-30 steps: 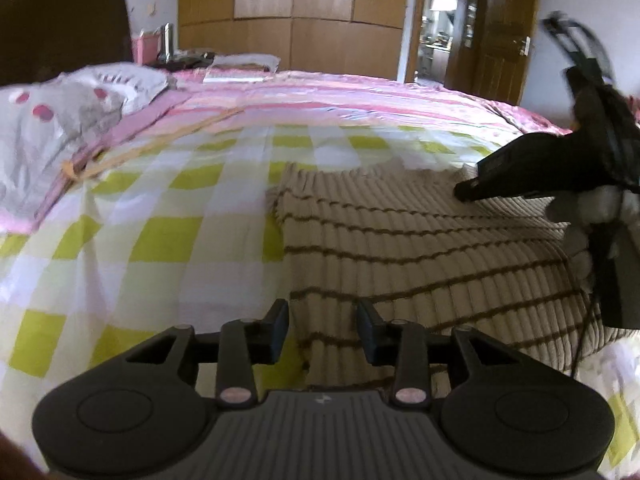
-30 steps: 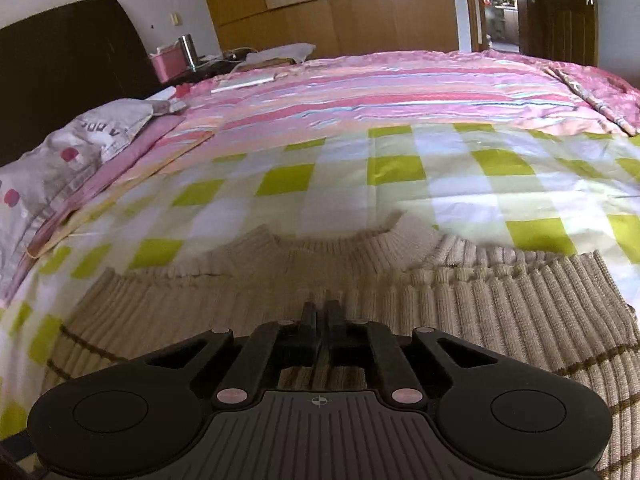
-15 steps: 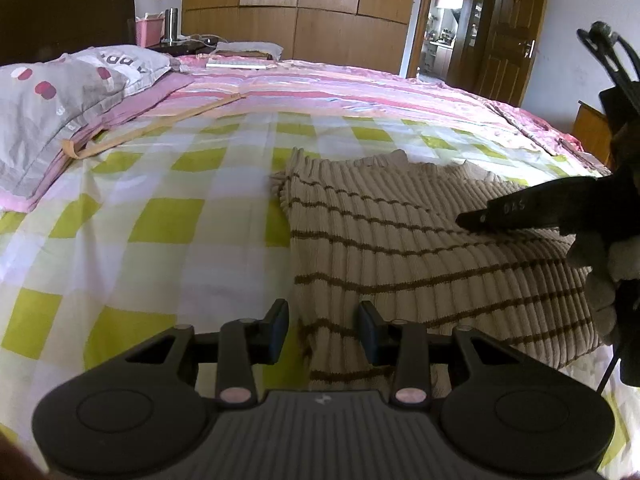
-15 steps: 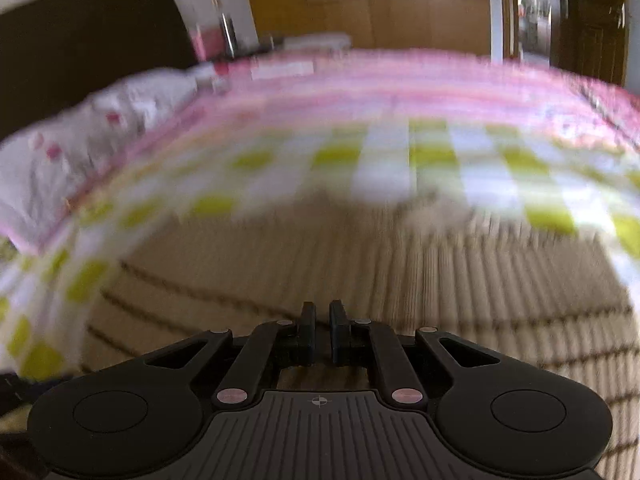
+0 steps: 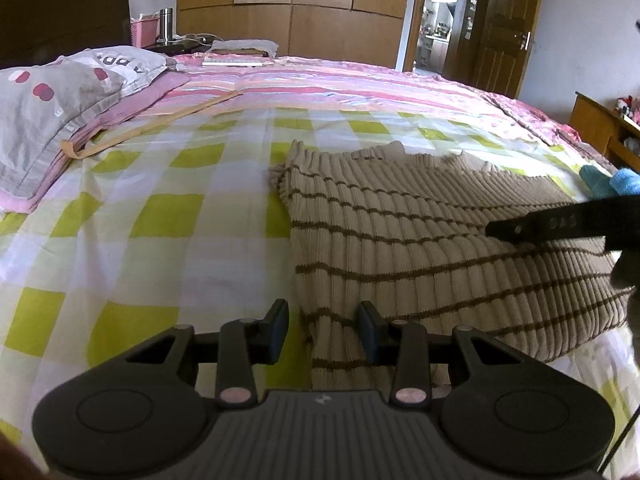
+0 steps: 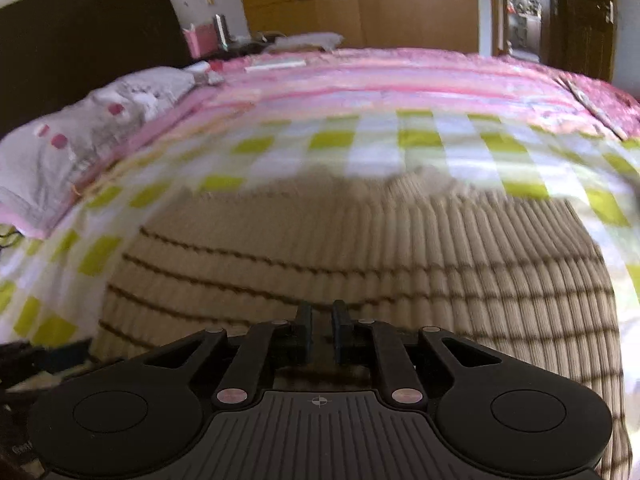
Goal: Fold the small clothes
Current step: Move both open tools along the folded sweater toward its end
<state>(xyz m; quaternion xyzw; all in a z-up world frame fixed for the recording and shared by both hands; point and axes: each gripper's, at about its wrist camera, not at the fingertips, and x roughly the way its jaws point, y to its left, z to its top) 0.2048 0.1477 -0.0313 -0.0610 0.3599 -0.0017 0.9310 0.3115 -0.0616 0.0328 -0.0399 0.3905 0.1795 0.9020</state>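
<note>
As its jaws ease apart with nothing between them, the right gripper (image 6: 319,330) hovers over the striped sweater (image 5: 420,248) lying on the checked bedspread (image 5: 168,216); the left gripper (image 5: 323,330), open and empty, straddles its near edge. Likely next: grasping that edge for a fold.

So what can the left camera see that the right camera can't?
Only the left wrist view shows the blue cloth at the bed's right edge, the wooden cabinet, and the right gripper from the side, over the sweater. Only the right wrist view shows that gripper's jaws from behind, opening, with nothing between them. Both show the striped sweater, the checked sheet, the pillow and the wardrobe.
</note>
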